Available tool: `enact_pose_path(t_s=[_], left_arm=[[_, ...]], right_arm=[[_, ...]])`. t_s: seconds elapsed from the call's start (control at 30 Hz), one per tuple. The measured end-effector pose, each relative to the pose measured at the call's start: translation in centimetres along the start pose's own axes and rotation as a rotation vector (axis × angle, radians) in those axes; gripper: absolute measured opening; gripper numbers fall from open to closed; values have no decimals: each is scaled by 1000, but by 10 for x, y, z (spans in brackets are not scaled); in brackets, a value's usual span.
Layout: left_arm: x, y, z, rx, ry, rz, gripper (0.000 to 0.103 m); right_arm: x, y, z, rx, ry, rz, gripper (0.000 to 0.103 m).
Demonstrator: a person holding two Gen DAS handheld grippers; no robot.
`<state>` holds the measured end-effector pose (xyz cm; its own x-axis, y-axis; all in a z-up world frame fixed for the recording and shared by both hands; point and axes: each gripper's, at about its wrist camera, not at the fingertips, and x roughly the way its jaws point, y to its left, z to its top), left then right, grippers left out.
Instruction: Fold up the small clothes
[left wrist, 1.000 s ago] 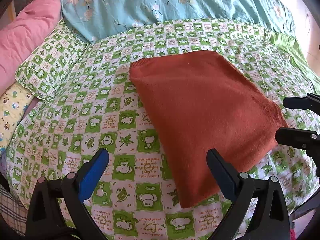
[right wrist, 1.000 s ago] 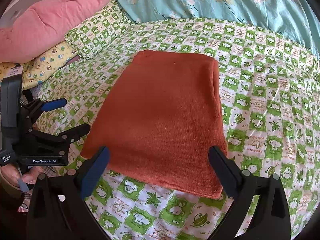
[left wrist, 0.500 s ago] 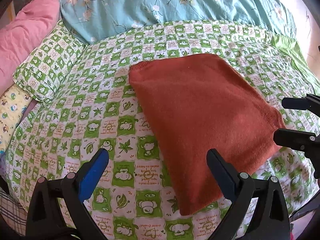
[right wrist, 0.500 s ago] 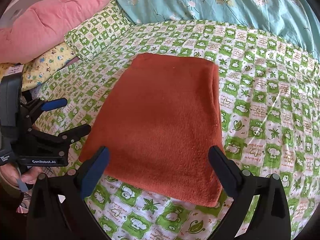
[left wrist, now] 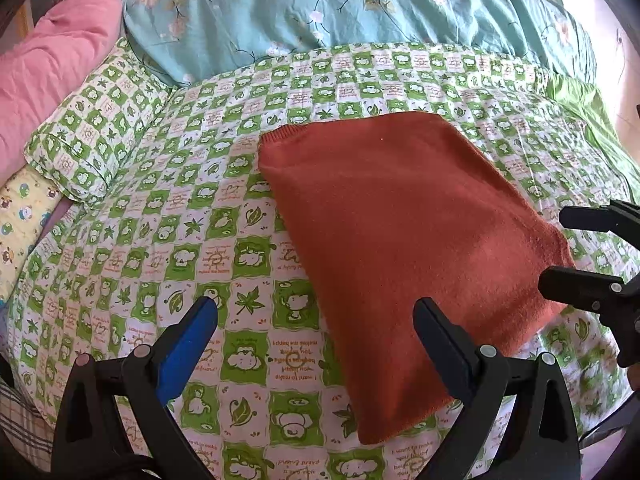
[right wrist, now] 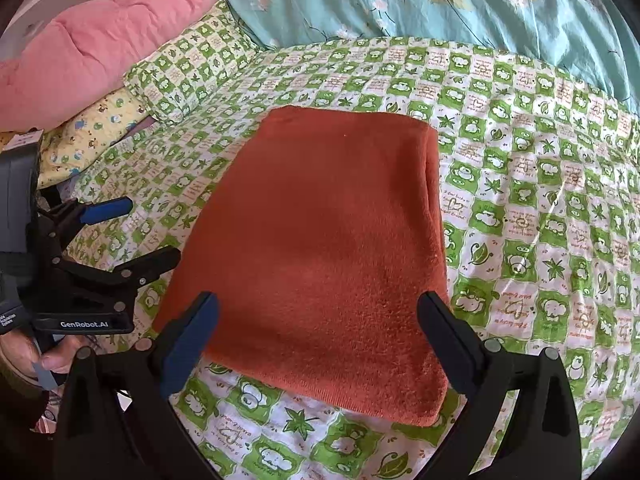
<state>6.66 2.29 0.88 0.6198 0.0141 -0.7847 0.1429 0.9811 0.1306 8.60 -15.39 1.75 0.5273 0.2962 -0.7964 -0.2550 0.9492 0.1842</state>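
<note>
1. Flat on the green checked bedsheet (left wrist: 192, 248): folded rust-orange garment (left wrist: 400, 240).
2. Left gripper (left wrist: 316, 312): spread wide, empty, at the garment's near corner.
3. Right gripper (right wrist: 318, 308): likewise spread, empty, above its near edge.

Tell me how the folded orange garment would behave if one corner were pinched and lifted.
The orange garment looks like soft fuzzy knit, so it would likely droop rather than hold flat. Stacked layers show along its right edge; lifting one corner would probably let them slide apart. On the thin printed sheet, a push may bunch both.
</note>
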Motion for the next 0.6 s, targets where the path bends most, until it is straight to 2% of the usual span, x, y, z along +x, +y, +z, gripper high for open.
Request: enact_pose_path(t_s=[0.27, 0.6], left_arm=[[3, 4, 5, -1, -12, 16, 98], [8, 22, 14, -51, -15, 35, 98]], right_arm=[[3, -3, 2, 8, -10, 4, 99], [7, -9, 7, 17, -12, -1, 99]])
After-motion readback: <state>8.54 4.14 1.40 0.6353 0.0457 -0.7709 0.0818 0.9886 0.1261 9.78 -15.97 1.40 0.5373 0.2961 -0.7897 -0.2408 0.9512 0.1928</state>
